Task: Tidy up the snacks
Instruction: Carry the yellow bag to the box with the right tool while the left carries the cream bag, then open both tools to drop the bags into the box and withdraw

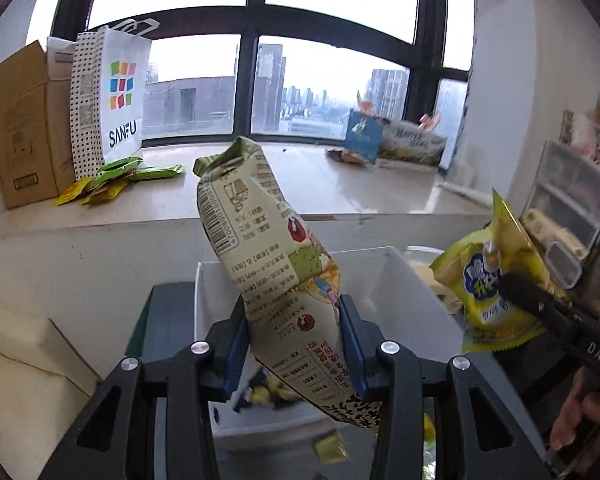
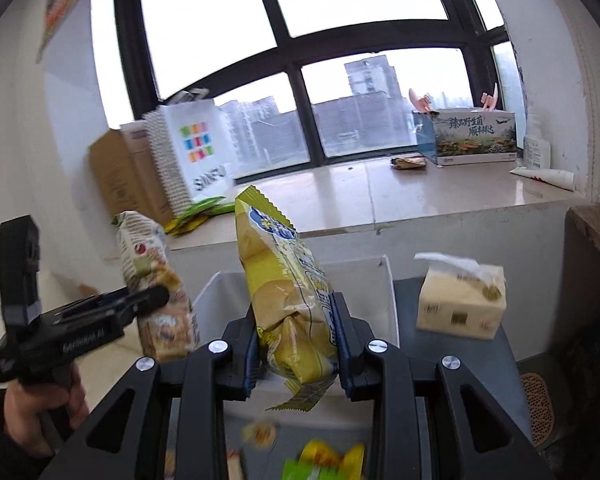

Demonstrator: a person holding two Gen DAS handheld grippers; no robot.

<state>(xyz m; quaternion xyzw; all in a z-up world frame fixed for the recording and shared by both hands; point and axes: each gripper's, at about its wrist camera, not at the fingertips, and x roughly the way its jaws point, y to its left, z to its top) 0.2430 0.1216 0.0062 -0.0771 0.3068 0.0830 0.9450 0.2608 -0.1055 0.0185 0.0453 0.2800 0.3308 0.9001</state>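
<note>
My left gripper (image 1: 294,340) is shut on a green-and-cream snack bag (image 1: 268,248), held tilted above a white bin (image 1: 384,276). My right gripper (image 2: 296,338) is shut on a yellow chip bag (image 2: 288,292), held upright above the same white bin (image 2: 364,280). The yellow bag (image 1: 496,280) and right gripper also show at the right of the left wrist view. The cream bag (image 2: 156,280) and left gripper show at the left of the right wrist view. Loose snack packets (image 2: 324,460) lie below the grippers, blurred.
The bin stands on a dark table (image 2: 480,360) beside a tissue pack (image 2: 460,300). Behind is a windowsill (image 1: 300,184) with a SANFU paper bag (image 1: 112,96), cardboard boxes (image 1: 24,120), green packets (image 1: 116,180) and a printed box (image 2: 468,136). Clear drawers (image 1: 568,200) stand at the right.
</note>
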